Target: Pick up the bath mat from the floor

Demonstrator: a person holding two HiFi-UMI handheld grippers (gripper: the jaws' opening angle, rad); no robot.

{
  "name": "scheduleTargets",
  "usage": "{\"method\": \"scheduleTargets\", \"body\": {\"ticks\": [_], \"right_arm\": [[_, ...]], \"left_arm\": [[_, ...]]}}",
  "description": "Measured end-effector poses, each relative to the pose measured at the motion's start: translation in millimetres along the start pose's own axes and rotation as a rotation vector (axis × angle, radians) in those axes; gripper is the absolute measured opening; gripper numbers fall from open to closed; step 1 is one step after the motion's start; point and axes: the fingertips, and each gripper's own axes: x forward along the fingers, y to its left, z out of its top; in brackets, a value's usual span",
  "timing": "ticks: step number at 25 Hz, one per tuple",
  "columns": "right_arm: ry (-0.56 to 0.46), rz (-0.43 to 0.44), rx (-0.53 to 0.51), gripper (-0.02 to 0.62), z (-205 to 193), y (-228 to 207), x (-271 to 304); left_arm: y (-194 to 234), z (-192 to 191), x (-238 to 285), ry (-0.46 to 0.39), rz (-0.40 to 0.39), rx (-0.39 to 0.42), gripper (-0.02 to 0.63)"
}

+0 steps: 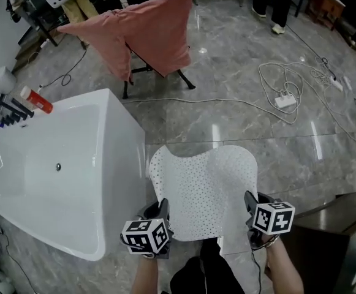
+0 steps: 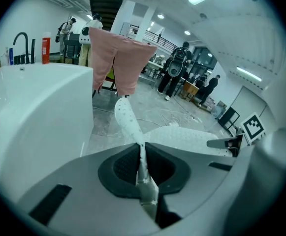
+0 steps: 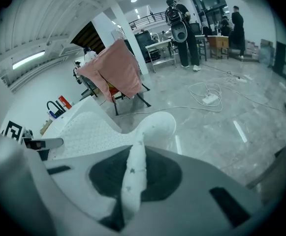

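A white perforated bath mat (image 1: 205,192) hangs in the air in front of me, held by its two near corners and sagging in the middle. My left gripper (image 1: 163,216) is shut on the near left corner of the bath mat (image 2: 130,127), which runs between its jaws. My right gripper (image 1: 249,212) is shut on the near right corner of the bath mat (image 3: 138,166). The far edge of the mat curls upward above the grey marble floor (image 1: 239,127).
A white bathtub (image 1: 61,176) stands close at the left, with a black tap (image 1: 9,112) and a red bottle (image 1: 37,100) on its rim. A pink cloth (image 1: 144,32) drapes a stand behind. White cables (image 1: 285,97) lie on the floor. A dark cabinet (image 1: 334,225) stands at the right.
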Motion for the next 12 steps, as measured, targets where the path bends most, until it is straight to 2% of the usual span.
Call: {"method": "scheduleTargets", "body": {"ticks": [6,12], "right_arm": [[-0.044,0.031,0.029,0.023,52.6,24.2,-67.0],[-0.107,0.075,0.061,0.023,94.0,39.0,-130.3]], "left_arm": [[-27.5,65.8,-68.5,-0.07,0.016,-0.049,0.014],[-55.4,104.5,-123.1,-0.1,0.012,-0.028,0.014]]}}
